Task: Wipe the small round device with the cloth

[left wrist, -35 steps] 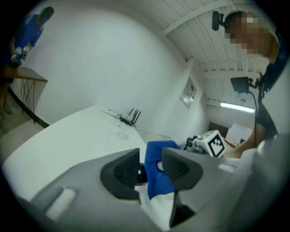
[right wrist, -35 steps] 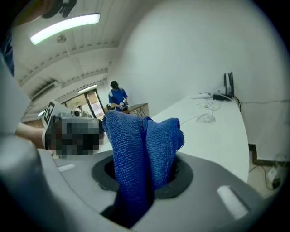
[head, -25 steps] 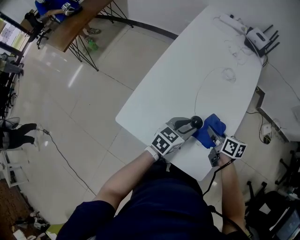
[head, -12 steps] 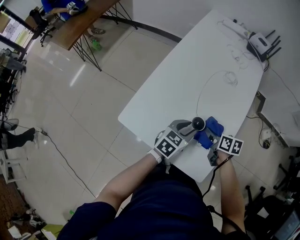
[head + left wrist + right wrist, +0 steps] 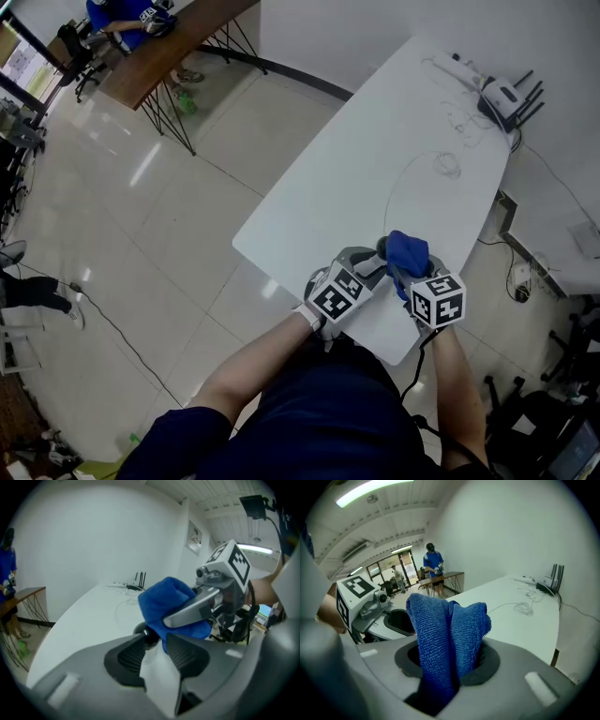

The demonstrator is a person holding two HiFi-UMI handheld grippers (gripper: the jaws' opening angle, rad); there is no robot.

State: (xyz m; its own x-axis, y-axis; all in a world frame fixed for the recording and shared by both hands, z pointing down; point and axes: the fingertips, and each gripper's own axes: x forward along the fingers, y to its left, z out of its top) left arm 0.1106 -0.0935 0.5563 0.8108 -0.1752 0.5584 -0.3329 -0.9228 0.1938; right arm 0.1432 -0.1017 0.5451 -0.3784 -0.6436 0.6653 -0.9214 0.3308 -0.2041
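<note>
The left gripper had its dark ribbed fingers closed partway on the small round device, a glossy black, ball-like body seated right at the fingertips. The right gripper had its fingers clamped on the cloth, a blue looped-pile fabric folded into two soft lobes that rose beyond the fingertips. The cloth lay against the device just ahead of the left gripper's right finger, covering its top. Both pairs of fingertips met over the near end of the smooth white counter
</note>
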